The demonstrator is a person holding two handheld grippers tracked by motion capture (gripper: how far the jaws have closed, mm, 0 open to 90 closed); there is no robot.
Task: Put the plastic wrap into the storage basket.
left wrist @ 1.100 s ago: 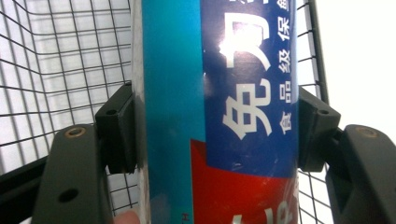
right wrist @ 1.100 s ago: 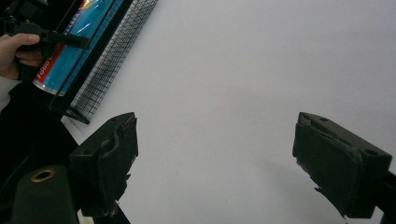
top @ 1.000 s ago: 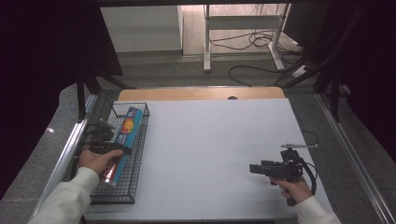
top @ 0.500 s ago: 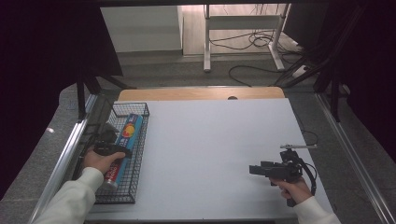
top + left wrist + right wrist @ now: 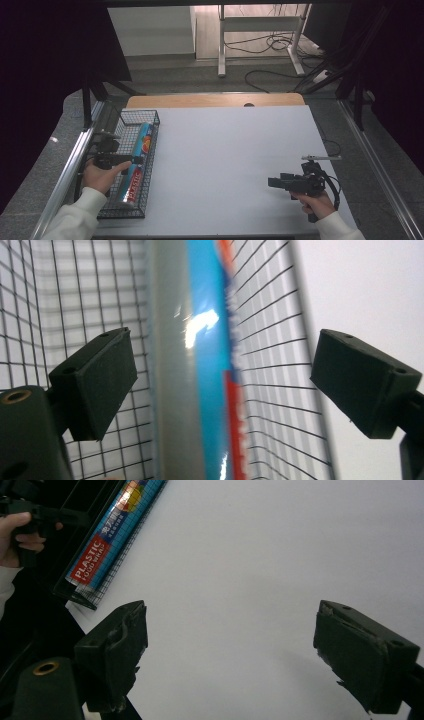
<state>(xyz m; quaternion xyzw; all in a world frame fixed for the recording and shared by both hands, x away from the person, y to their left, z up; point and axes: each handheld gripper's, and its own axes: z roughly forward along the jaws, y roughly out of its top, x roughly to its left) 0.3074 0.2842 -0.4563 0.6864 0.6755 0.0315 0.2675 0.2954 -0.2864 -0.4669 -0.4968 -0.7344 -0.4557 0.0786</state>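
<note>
A long blue and red box of plastic food wrap point(image 5: 138, 157) lies lengthwise in a black wire basket point(image 5: 111, 212) at the table's left edge, against the basket's right wall. A hand holds my left gripper point(image 5: 136, 160) over the basket, open, its tips at the box's middle. In the left gripper view the box point(image 5: 210, 365) runs between the spread jaws of that gripper point(image 5: 222, 342), below them and untouched. My right gripper point(image 5: 271, 182) hovers open near the front right of the white table point(image 5: 225, 145) and points left. Nothing sits between its jaws point(image 5: 232, 607).
The right gripper view shows the box point(image 5: 107, 535) in the basket at upper left, with the other hand point(image 5: 15, 535) beside it. A wooden strip point(image 5: 215, 100) borders the table's far edge. Metal rails point(image 5: 65, 175) run along both sides, with cables on the floor beyond.
The left hand and its gripper have shifted slightly toward the person over the basket. The box and the right gripper stay where they were.
</note>
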